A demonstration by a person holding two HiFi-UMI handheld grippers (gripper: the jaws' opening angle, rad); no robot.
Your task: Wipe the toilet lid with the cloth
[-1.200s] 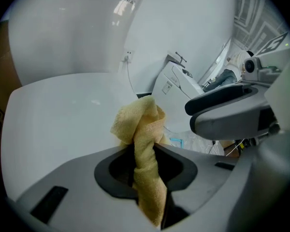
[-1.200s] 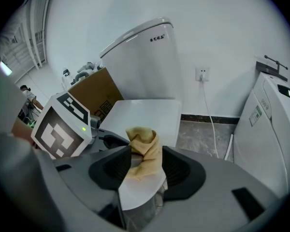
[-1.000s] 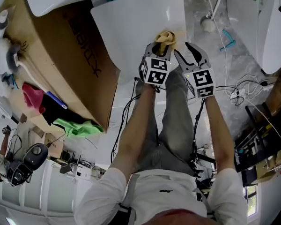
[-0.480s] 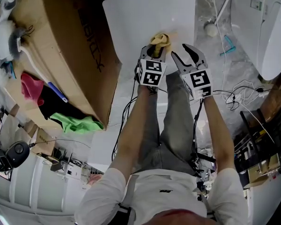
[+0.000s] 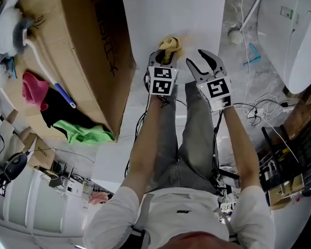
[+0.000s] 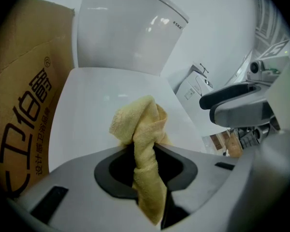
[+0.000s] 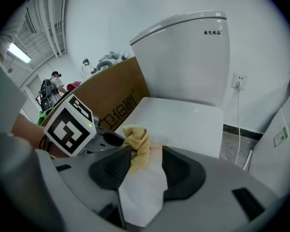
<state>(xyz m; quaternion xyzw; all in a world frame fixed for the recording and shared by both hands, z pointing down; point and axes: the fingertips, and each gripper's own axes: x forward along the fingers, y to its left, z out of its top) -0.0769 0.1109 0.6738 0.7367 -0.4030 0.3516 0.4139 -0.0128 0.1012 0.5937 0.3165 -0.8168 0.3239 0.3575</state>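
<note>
Left gripper view has the left gripper (image 6: 145, 158) clamped tight on a yellow cloth (image 6: 141, 124). The twisted cloth is pinched between the dark pads and bunches up just past the tips, low over the white toilet lid (image 6: 87, 100), though I can't tell whether it presses on it. Beyond the cloth the lid runs back to the upright toilet tank (image 6: 125, 28). A brown cardboard box (image 6: 24, 81) stands close on this gripper's left.

Just to its right hangs the right gripper (image 5: 202, 62), jaws spread wide with nothing between them. Only bare lid shows through the gap. Past the box, farther left, lie a green rag (image 5: 85, 134) and a pink one (image 5: 33, 90). Well off to the right gripper's right stands another white toilet (image 5: 290, 30).
</note>
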